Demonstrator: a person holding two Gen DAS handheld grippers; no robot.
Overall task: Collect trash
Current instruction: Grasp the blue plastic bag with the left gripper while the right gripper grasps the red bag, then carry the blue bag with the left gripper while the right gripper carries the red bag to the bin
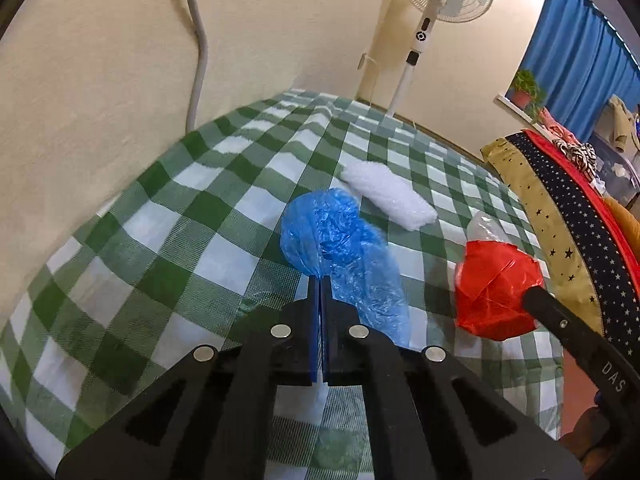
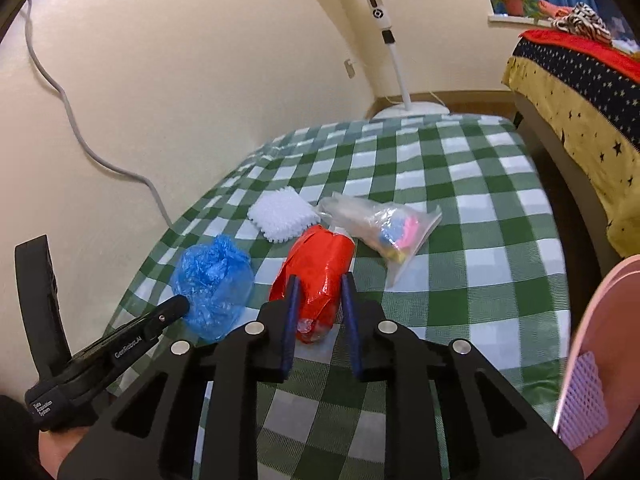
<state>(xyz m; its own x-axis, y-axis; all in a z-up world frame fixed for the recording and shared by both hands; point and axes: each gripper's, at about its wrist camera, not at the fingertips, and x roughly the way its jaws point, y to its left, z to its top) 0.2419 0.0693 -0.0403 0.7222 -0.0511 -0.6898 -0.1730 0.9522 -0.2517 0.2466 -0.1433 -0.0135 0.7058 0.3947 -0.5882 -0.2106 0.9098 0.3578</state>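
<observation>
The checkered surface (image 2: 460, 216) runs along the wall on its left edge, and its right half and far corners lie bare. Four pieces of trash sit near the left edge: one blue plastic wad (image 2: 214, 280) pinched by the left claw (image 1: 320, 280), one white foam pad (image 2: 280, 216), one red wrapper (image 2: 316, 276) between the narrowed right claw (image 2: 318, 300), its pads at the wrapper's sides. One clear bag (image 2: 380, 224) holds small colourful bits.
</observation>
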